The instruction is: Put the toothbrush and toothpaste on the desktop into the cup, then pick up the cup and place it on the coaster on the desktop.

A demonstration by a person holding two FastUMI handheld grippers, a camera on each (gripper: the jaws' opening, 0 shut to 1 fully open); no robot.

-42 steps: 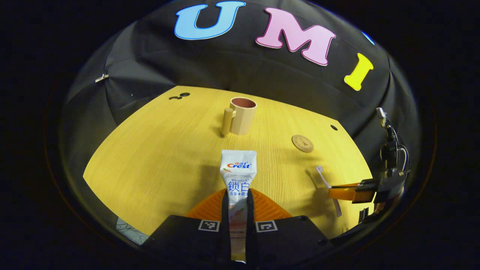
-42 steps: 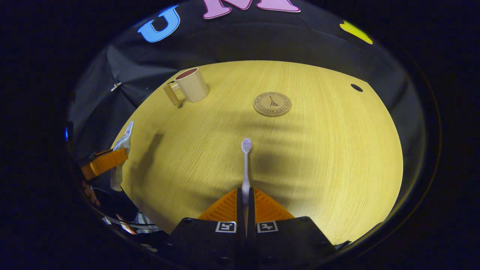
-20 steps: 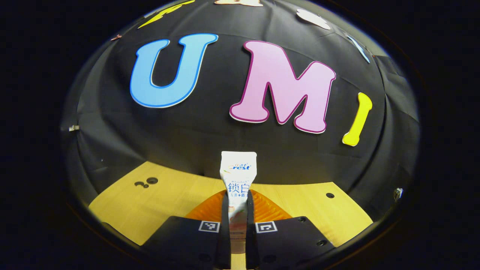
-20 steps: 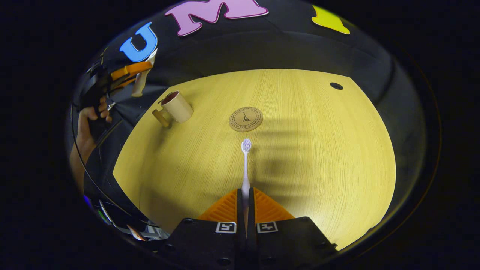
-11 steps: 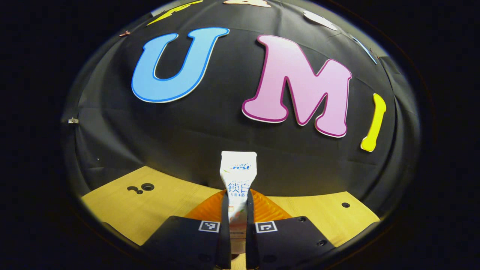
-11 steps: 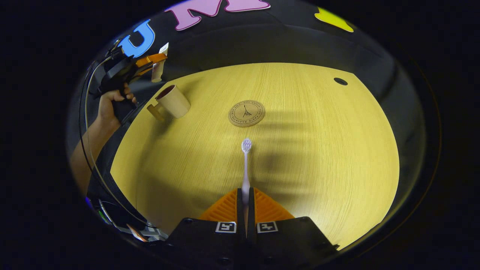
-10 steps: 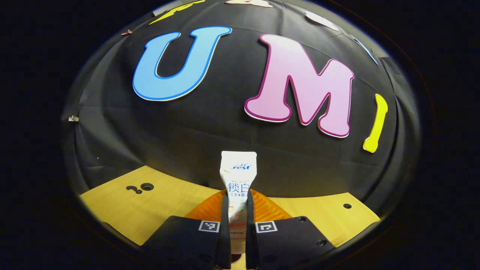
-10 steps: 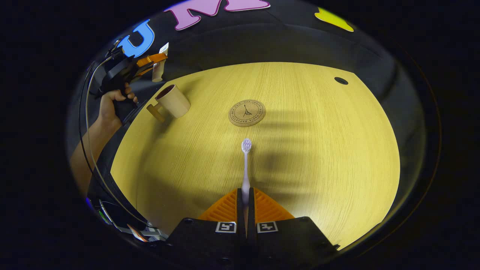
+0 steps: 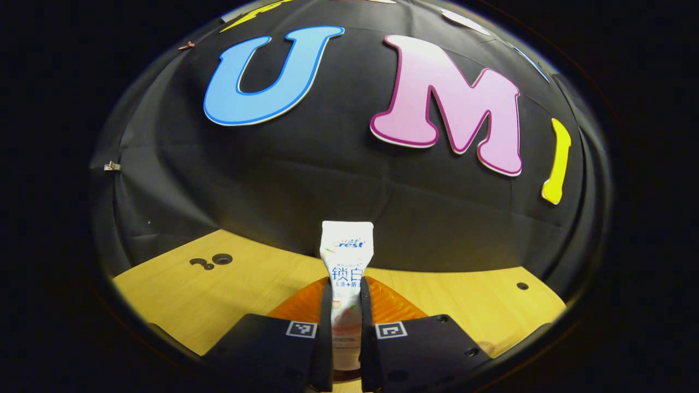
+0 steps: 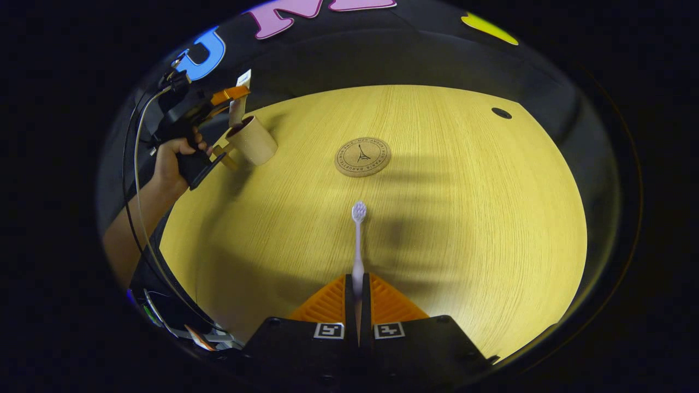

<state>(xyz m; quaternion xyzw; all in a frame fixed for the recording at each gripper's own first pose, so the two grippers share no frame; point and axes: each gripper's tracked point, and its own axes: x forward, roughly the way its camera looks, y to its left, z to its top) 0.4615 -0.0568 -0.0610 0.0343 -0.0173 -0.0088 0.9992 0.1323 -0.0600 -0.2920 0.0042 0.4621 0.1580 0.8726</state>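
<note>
My left gripper [image 9: 345,305] is closed tight on the toothpaste [image 9: 346,256]. I hold the tube standing up, flat end on top, so its bottom end can go down into the cup [image 10: 252,141]. In the right gripper view the left gripper [image 10: 234,98] is right over the cup, and the low end of the tube looks to be at the cup's mouth or just inside. I judge the tube is about to be let go.

My right gripper [image 10: 357,297] is pinched shut on the toothbrush [image 10: 357,245]. The brush sticks out straight ahead, bristles far from me, held over the counter [image 10: 464,218]. I think it waits here so the two grippers don't bump at the cup.

The coaster [image 10: 363,156] lies flat on the counter, to the side of the cup and apart from it. It has nothing on it.

Some things I can't see well. In the left gripper view, the gripper hides the tube's bottom end. In the right gripper view the cup is small and far, so I can't tell how deep the tube is. The cup handle is partly behind the hand [image 10: 173,154].
</note>
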